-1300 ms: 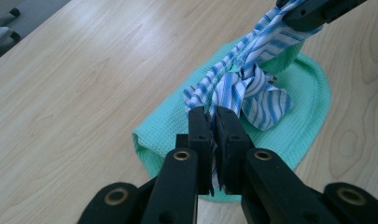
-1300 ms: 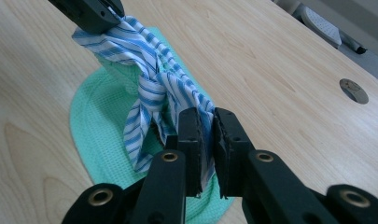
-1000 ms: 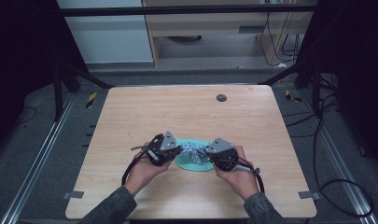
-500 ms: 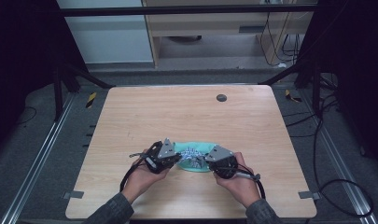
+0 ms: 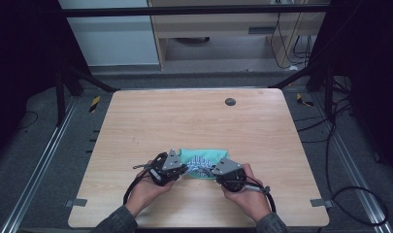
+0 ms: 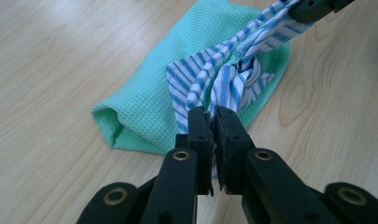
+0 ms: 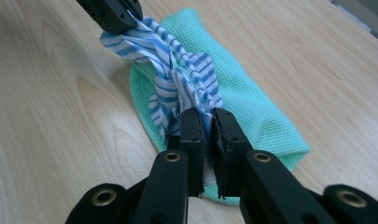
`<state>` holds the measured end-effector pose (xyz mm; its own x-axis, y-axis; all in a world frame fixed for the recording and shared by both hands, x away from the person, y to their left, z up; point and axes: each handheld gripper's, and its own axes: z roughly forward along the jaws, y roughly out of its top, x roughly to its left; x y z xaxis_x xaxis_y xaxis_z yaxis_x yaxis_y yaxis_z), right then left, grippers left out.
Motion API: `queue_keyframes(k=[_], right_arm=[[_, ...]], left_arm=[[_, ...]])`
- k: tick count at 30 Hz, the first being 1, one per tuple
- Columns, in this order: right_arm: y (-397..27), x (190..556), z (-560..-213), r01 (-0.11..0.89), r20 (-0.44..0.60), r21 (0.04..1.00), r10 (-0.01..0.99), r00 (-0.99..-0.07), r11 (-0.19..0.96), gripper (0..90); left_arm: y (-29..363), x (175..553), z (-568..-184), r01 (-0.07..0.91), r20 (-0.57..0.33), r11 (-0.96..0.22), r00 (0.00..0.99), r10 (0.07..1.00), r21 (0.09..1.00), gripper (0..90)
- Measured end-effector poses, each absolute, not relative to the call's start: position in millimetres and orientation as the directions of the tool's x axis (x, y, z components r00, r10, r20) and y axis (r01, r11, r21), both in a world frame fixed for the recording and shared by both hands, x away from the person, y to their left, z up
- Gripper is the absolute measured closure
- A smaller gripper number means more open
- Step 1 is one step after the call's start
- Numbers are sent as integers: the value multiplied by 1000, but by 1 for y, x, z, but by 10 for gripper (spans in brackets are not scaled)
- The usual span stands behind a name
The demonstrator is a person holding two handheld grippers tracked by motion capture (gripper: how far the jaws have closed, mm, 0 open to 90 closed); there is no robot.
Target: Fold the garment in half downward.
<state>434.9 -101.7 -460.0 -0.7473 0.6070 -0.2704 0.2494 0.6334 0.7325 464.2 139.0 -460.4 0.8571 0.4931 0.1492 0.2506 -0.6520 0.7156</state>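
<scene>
— What do the grippers have hold of?

— The left gripper (image 6: 210, 119) is pinched tight on one end of the blue-striped cloth (image 6: 224, 79), the right gripper (image 7: 206, 122) clamped on the other end, so the cloth hangs bunched between them.

— And where is it?

— Just over the green waffle cloth (image 5: 204, 156), which lies folded on the wooden table (image 5: 194, 121) near its front edge.

striped cloth (image 6: 233, 79): blue-white, bunched, stretched taut, ends pinched
green cloth (image 6: 144, 107): waffle-textured, folded, underneath, on table
</scene>
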Motion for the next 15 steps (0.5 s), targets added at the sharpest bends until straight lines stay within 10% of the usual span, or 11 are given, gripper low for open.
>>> queue_keyframes(k=[15], right_arm=[[-100, 421, -470, 244, -263, 711, 571, -778, 660, 849]], left_arm=[[144, 453, -469, 255, 129, -660, 871, 474, 707, 864]])
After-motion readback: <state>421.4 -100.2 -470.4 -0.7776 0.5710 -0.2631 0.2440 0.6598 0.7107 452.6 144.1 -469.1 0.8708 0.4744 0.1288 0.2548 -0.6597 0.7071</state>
